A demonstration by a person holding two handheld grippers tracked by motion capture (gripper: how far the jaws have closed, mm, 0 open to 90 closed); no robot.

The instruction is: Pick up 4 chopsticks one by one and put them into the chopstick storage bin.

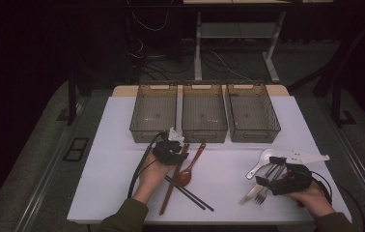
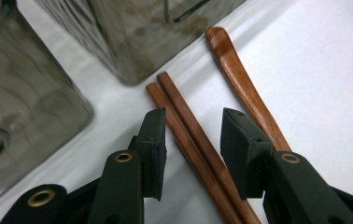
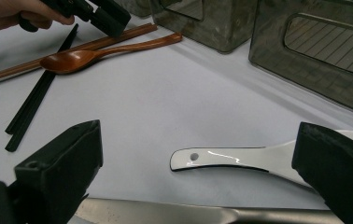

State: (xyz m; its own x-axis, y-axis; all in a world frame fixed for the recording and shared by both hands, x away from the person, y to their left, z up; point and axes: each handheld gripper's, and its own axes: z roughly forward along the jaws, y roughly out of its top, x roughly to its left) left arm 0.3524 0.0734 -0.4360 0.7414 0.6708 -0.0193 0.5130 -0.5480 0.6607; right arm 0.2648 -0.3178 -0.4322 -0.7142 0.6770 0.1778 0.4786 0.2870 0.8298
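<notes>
Left tongs (image 2: pixel 191 140) spread part way, brown chopsticks (image 2: pixel 191 140) running between the two pads; pads not pressing on them as far as the left gripper view shows, a gap on each side. The pair lies flat on the white worktop (image 1: pixel 229 174), far tips just short of the middle bin (image 1: pixel 203 113) and the left bin (image 1: pixel 154 113), sticks side by side and touching. In the high view the left tongs (image 1: pixel 176 145) sit over the far end of that pair (image 1: pixel 171 186), which runs back toward the person's side.

Handling, judged: wooden sticks, light, stiff, smooth finish so a bit slippery, and two loose pieces can scissor or roll apart if pinched off-centre. Best take both together across their width, pads square to them. The grip now sits near one end, so the long free end may droop or swing; a hold nearer the middle would balance better.

Brown wooden spoon (image 2: pixel 244 84) lies just beside the chopsticks, close to the right pad; risk of catching its handle. Black chopsticks (image 1: pixel 190 193) cross under the brown pair nearer the person.

Right tongs (image 3: pixel 193 172) spread wide, nothing pinched, hovering low over a white spoon (image 3: pixel 230 161) and a metal handle (image 3: pixel 202 214). Right bin (image 1: pixel 253 113) well apart from the left-hand work.
</notes>
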